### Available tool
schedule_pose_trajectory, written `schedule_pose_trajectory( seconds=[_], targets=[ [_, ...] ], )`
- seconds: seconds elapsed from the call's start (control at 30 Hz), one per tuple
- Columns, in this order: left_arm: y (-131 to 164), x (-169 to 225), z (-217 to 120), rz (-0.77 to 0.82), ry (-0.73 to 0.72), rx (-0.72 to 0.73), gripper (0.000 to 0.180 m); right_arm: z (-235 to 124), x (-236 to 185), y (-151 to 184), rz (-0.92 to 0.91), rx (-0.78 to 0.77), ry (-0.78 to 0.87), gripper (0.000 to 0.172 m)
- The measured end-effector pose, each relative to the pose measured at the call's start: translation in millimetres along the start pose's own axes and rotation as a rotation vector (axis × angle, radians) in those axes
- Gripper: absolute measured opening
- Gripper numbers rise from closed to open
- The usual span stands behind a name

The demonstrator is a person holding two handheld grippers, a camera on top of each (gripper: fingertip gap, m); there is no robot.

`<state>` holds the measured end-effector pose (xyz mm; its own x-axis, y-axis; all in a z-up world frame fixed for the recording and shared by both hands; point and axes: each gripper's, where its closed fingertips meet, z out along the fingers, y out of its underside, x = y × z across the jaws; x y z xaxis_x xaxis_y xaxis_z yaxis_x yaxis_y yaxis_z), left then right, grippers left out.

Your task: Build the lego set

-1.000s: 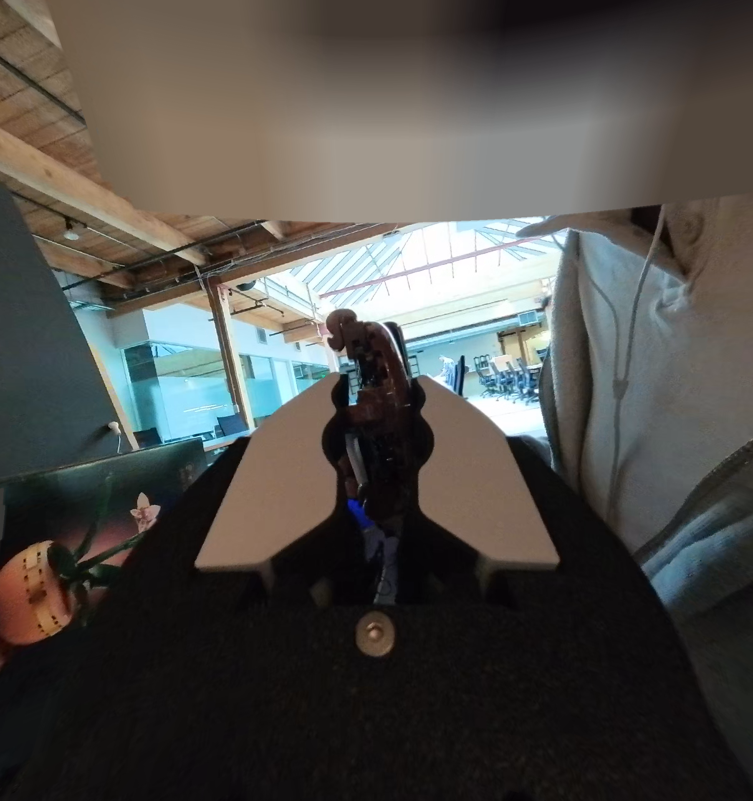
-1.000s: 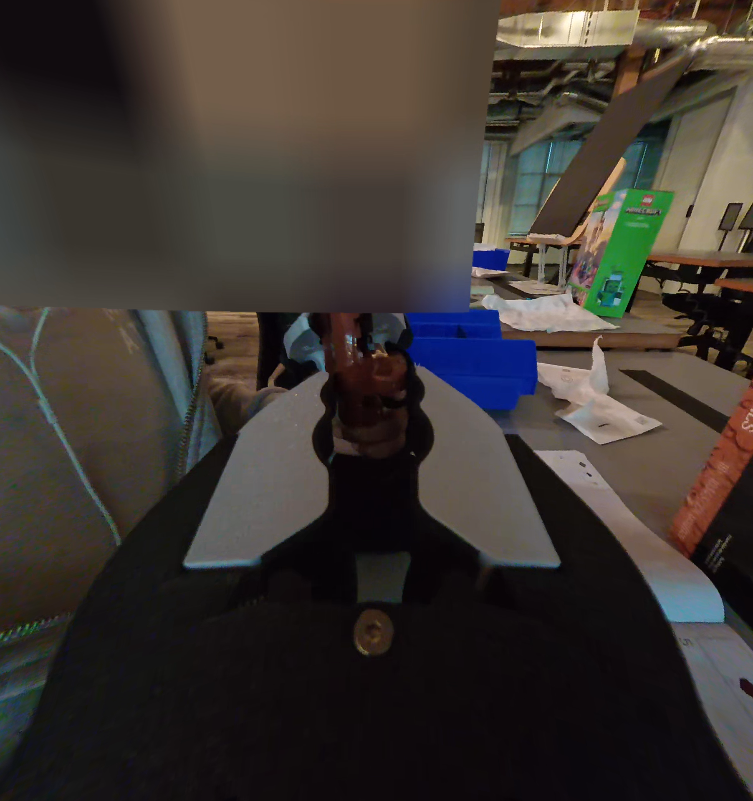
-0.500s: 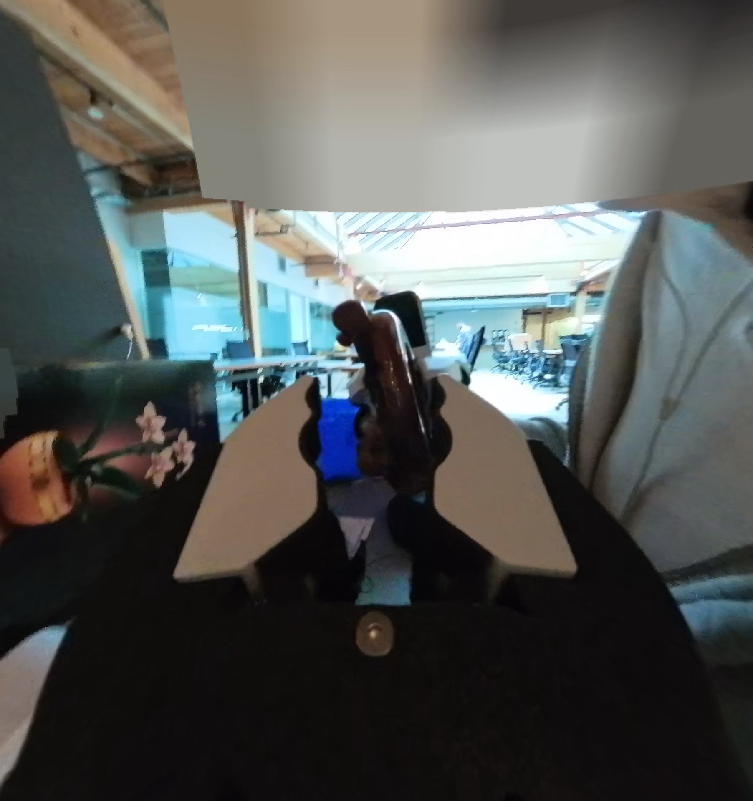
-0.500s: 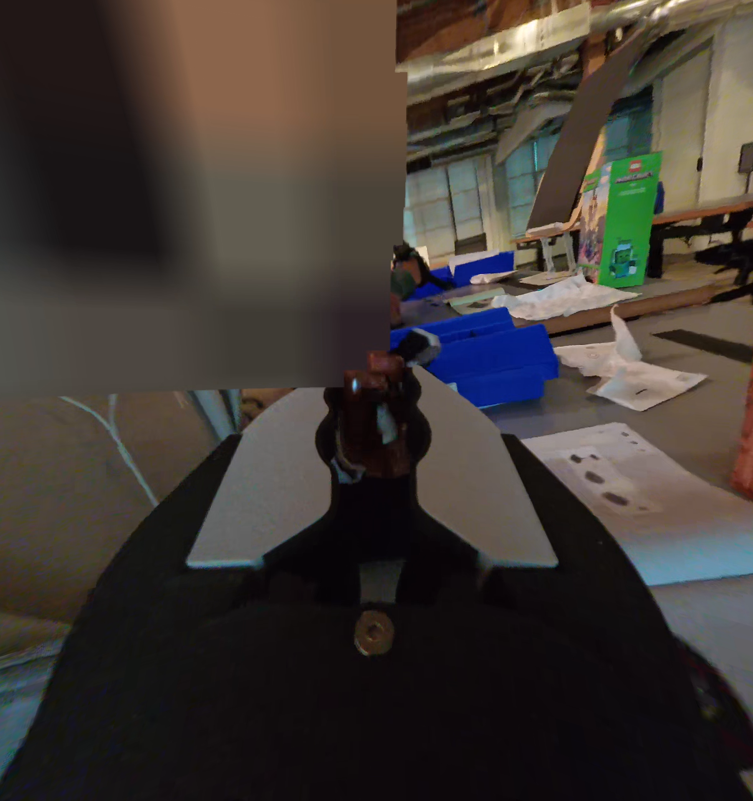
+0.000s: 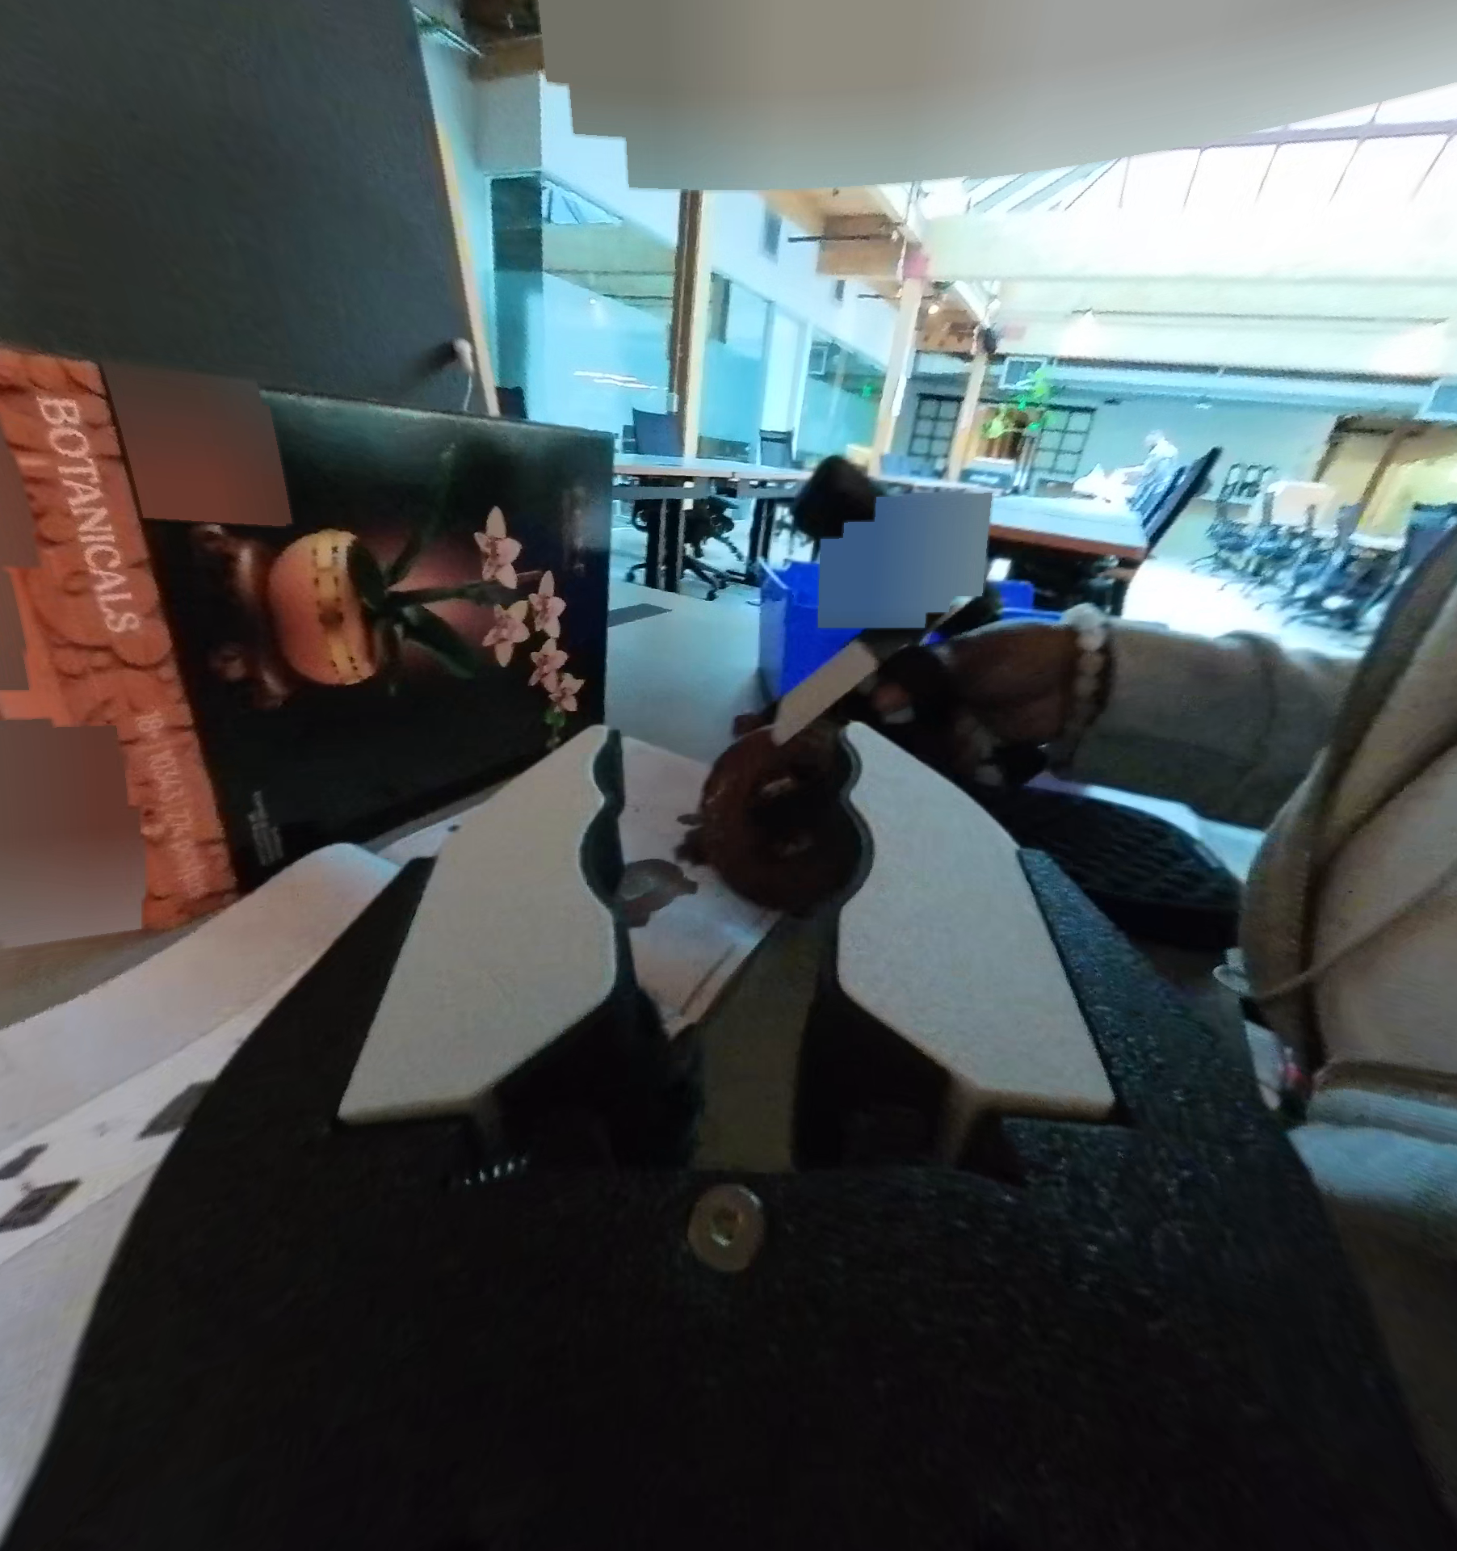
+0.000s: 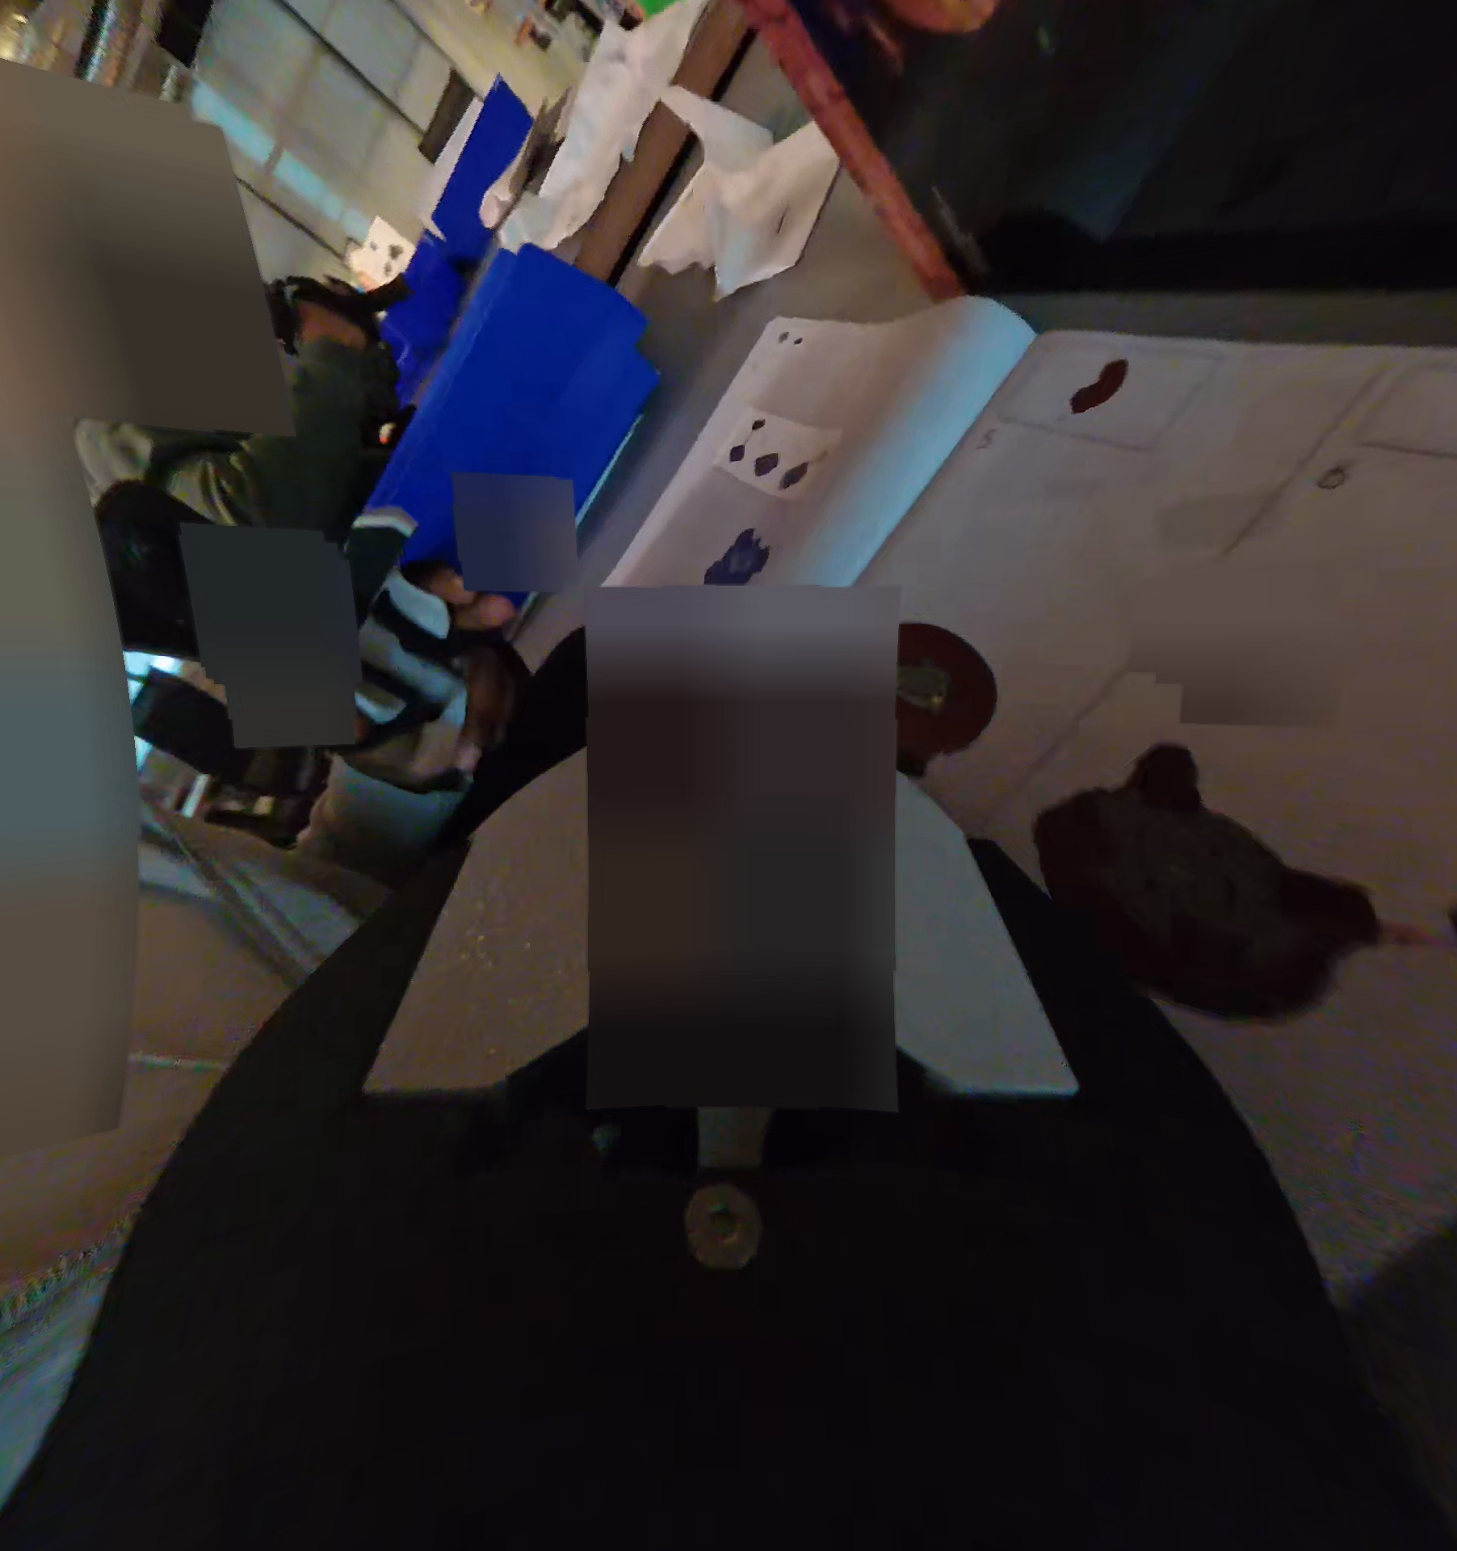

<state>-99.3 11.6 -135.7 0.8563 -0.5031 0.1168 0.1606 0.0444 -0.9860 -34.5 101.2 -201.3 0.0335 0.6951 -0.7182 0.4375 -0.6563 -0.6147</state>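
1. The left gripper (image 5: 729,806) is seen with its jaws spread apart and nothing clamped.
2. A dark brown piece (image 5: 771,827) is seen beside its right pad, over a white open booklet (image 5: 683,915).
3. The right gripper (image 5: 801,713) is seen touching the top of that piece; whether it is clenched cannot be told.
4. A dark box with a flower picture (image 5: 389,613) is stood to the left.

Left wrist view: bright daylight from skylights (image 5: 1212,210), overexposed; edges bent by the wide lens
Right wrist view: dim, grainy, motion-smeared, tilted; blue bins (image 6: 524,378) soft
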Motion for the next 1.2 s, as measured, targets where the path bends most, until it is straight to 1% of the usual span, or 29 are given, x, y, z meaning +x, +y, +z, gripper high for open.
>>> schedule_pose_trajectory(
  seconds=[0.13,0.23,0.27,0.33,0.37,0.43,0.5,0.57,0.63,0.7,0.73,0.77,0.8,0.83,0.87,0.9,0.93,0.97,1.0,1.03,1.07,1.1,1.13,1.17,1.2],
  targets=[
    [-4,-3,0,-0.058,0.024,0.019,0.047,31,7,-16,0.079,-0.054,-0.116,0.026],
    [-4,0,-1,-0.018,0.043,0.025,0.047,43,12,-30,0.079,-0.081,-0.162,0.026],
    [-3,1,-1,0.013,0.043,0.019,0.049,44,10,-33,0.071,-0.099,-0.188,0.029],
    [2,3,1,0.075,0.038,-0.005,0.053,44,10,-38,0.064,-0.126,-0.194,0.052],
    [4,4,2,0.090,0.030,-0.019,0.055,41,9,-41,0.048,-0.124,-0.189,0.057],
    [6,5,4,0.091,0.035,-0.034,0.057,33,9,-54,-0.030,-0.056,-0.154,0.062],
    [4,4,6,0.081,0.030,-0.031,0.057,19,1,-70,-0.157,0.039,-0.118,0.063],
    [-2,1,6,0.049,0.020,-0.004,0.058,-3,-20,-89,-0.361,0.174,-0.054,0.066],
    [-5,-1,6,0.007,0.017,0.003,0.063,-35,-50,-110,-0.613,0.364,0.033,0.070],
    [-4,5,11,-0.012,0.063,-0.014,0.066,-71,-96,-122,-0.835,0.602,0.029,0.093],
    [-4,8,15,-0.009,0.078,-0.020,0.068,-89,-124,-123,-0.910,0.712,-0.022,0.112],
    [-5,10,19,0.003,0.086,-0.024,0.069,-107,-155,-119,-0.966,0.809,-0.114,0.124],
    [-6,12,22,0.018,0.086,-0.030,0.069,-125,-188,-111,-0.996,0.895,-0.243,0.136],
    [-6,14,26,0.035,0.080,-0.045,0.070,-143,-219,-101,-0.998,0.966,-0.390,0.144],
    [-5,14,28,0.050,0.069,-0.069,0.070,-158,-246,-86,-0.997,0.982,-0.555,0.145],
    [-4,15,31,0.056,0.059,-0.099,0.071,-168,-268,-69,-0.999,0.945,-0.712,0.144],
    [-1,17,33,0.057,0.055,-0.127,0.072,-174,-282,-51,-1.010,0.866,-0.839,0.132],
    [0,19,34,0.059,0.046,-0.151,0.072,-175,-289,-39,-1.020,0.790,-0.903,0.124],
    [0,22,34,0.063,0.037,-0.162,0.072,-174,-293,-30,-1.036,0.736,-0.926,0.124],
    [-2,25,34,0.072,0.031,-0.157,0.071,-171,-293,-25,-1.051,0.690,-0.925,0.127],
    [-4,28,34,0.079,0.018,-0.141,0.071,-172,-292,-25,-1.038,0.674,-0.921,0.134],
    [-9,28,34,0.068,-0.019,-0.109,0.070,-181,-292,-30,-1.002,0.722,-0.951,0.142],
    [-19,27,34,0.026,-0.049,-0.046,0.068,-203,-293,-42,-0.916,0.846,-1.034,0.145],
    [-34,28,33,-0.064,-0.045,0.059,0.064,-234,-293,-55,-0.781,0.999,-1.168,0.145],
    [-53,26,30,-0.201,-0.032,0.186,0.057,-263,-289,-65,-0.629,1.136,-1.326,0.145]
  ],
)
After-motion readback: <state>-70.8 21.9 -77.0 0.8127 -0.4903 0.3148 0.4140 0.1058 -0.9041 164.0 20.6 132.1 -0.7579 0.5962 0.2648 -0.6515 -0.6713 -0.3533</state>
